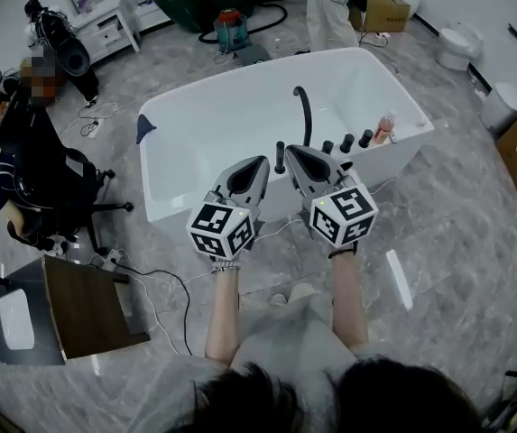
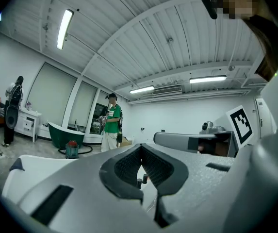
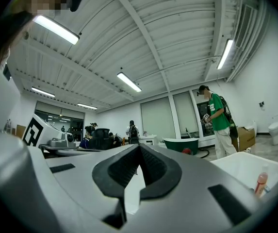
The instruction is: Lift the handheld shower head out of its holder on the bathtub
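Left gripper (image 1: pixel 260 164) and right gripper (image 1: pixel 294 153) — jaws together, empty — hide part of the bathtub (image 1: pixel 163 188) rim.

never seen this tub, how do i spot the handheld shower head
Find the white bathtub in the middle of the floor and look along its near rim. The handheld shower head looks to be the slim black upright stick just left of the curved spout, taller than the stubby knobs on the spout's right.

Right gripper (image 3: pixel 139 148) (jaws together) before bathtub (image 3: pixel 248 171)
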